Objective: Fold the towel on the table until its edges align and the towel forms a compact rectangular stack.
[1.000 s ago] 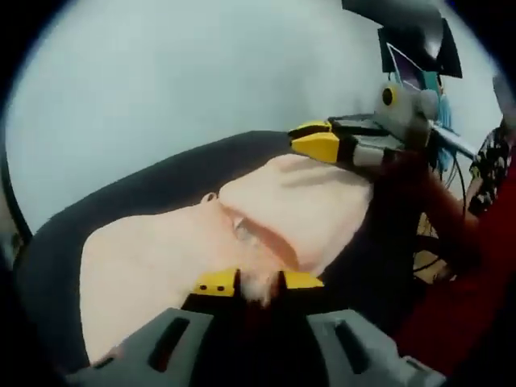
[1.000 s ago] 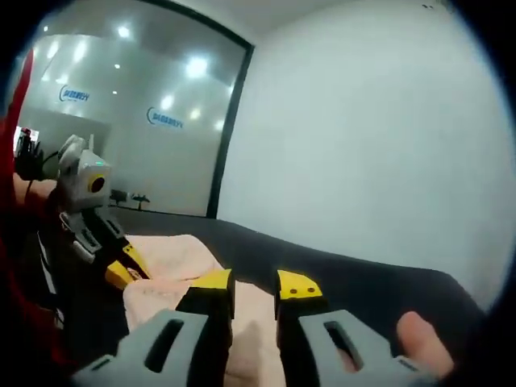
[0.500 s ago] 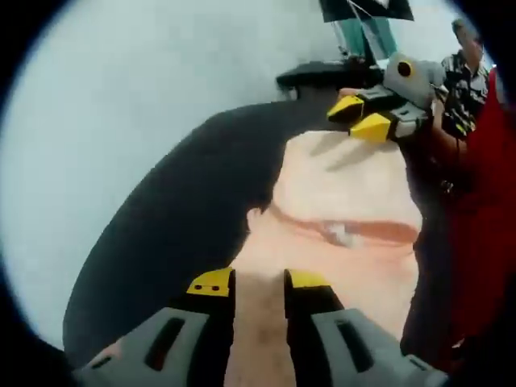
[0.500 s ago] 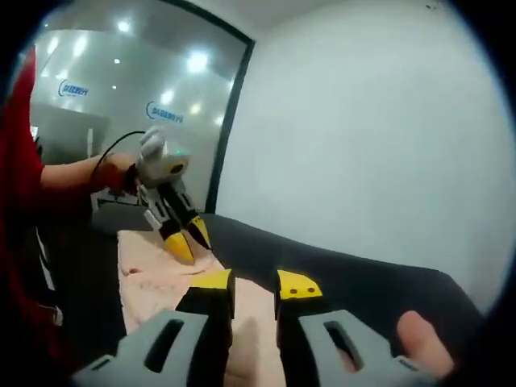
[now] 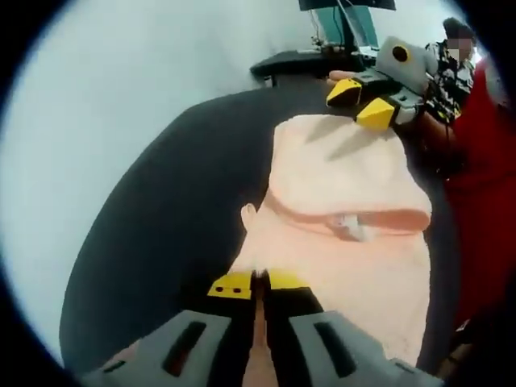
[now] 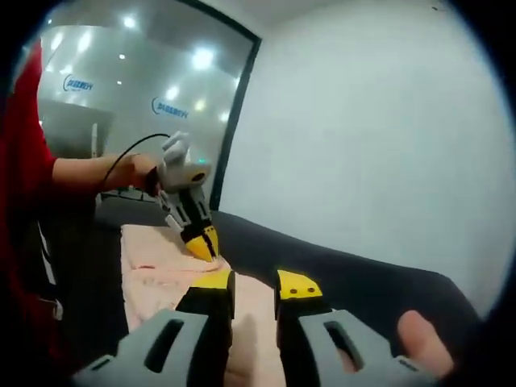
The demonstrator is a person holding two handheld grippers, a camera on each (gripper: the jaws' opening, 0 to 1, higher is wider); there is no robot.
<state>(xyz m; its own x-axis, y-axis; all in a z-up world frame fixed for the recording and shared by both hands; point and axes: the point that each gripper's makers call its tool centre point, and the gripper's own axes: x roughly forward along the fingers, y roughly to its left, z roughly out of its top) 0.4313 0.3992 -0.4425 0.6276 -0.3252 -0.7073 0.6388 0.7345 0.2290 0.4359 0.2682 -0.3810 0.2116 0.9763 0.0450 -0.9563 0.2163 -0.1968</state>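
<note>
A pink towel [image 5: 339,185] lies along the dark table [image 5: 161,226], with a fold ridge across its middle and a small white tag there. My left gripper [image 5: 258,284] is shut on the near edge of the towel, its yellow tips pressed together. At the far end my right gripper [image 5: 361,102] hovers over the towel's edge with its tips apart. In the right gripper view, my right gripper [image 6: 254,284] stands open with the towel [image 6: 153,258] beneath its gap. The left gripper [image 6: 205,246] points down onto the towel's far end.
A person's red sleeve [image 5: 484,161] runs along the right side of the table. Behind it stand a desk and monitor [image 5: 343,24]. A white wall [image 6: 363,145] and a glass partition [image 6: 121,105] bound the room. A fingertip [image 6: 419,339] shows beside my right gripper.
My left gripper's jaws have shut on the towel's edge; half a second ago they stood apart over it. The left hand swung to the towel's end. The right gripper barely moved.
</note>
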